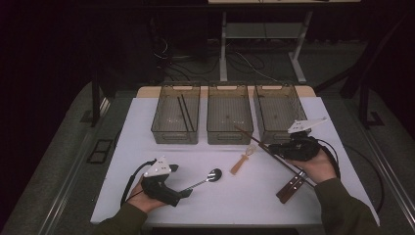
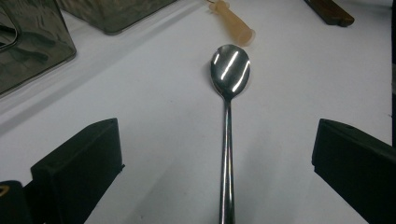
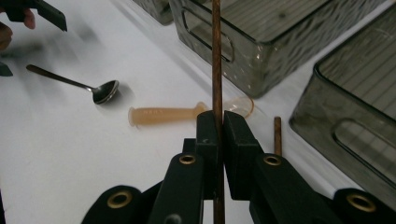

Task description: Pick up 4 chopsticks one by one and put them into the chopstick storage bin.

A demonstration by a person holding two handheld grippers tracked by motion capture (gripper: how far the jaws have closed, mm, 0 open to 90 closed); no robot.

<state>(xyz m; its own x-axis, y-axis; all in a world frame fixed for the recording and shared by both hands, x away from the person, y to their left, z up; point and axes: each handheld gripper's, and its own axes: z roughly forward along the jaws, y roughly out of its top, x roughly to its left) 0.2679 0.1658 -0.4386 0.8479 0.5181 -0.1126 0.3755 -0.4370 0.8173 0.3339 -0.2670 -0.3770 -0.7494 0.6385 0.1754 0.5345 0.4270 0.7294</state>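
My right gripper is shut on a thin brown chopstick, held above the table and pointing toward the middle bin. A second chopstick lies on the table just beside the jaws. At the front left, my left gripper is open. The handle of a metal spoon runs between its jaws, untouched by either. An orange plastic spoon lies on the white table between the two grippers.
Three translucent grey bins stand in a row at the back; the left bin holds two dark chopsticks, and the right bin is behind my right hand. A dark brown wooden piece lies near the right forearm.
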